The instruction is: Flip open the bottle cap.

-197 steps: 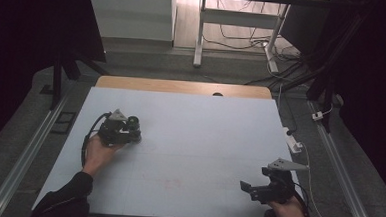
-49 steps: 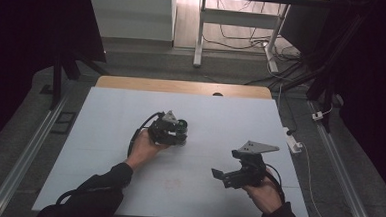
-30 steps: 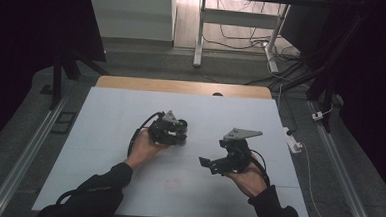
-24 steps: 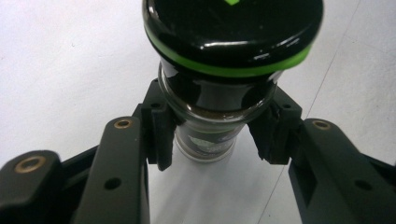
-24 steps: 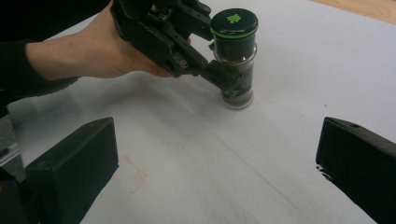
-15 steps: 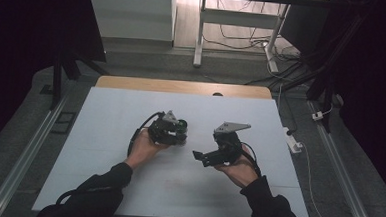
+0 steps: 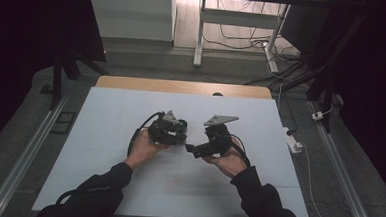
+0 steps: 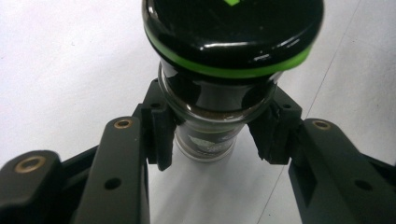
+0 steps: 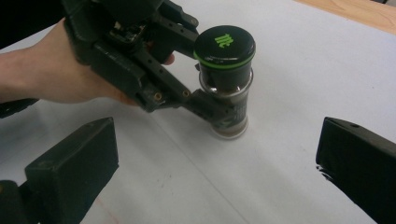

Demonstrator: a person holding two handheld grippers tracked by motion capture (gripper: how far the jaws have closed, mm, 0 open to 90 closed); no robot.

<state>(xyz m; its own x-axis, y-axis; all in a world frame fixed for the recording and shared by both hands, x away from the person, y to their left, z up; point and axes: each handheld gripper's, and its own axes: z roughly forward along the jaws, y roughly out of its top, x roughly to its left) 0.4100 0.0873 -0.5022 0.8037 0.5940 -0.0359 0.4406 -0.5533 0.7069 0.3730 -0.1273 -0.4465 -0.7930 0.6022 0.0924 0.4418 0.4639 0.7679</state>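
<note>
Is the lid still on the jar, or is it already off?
On. The black lid with its green ring sits on top of the jar, which stands upright on the table, clamped by the left gripper.

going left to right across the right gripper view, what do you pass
hand → left hand-held gripper, shut on the jar → jar with its black, green-ringed lid → bare white table. The right hand-held gripper frames the bottom, its jaws standing wide open at the two lower corners.

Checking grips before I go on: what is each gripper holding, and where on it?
The left gripper clamps the jar by its glass body below the black lid. The right gripper is open, holding nothing.
</note>
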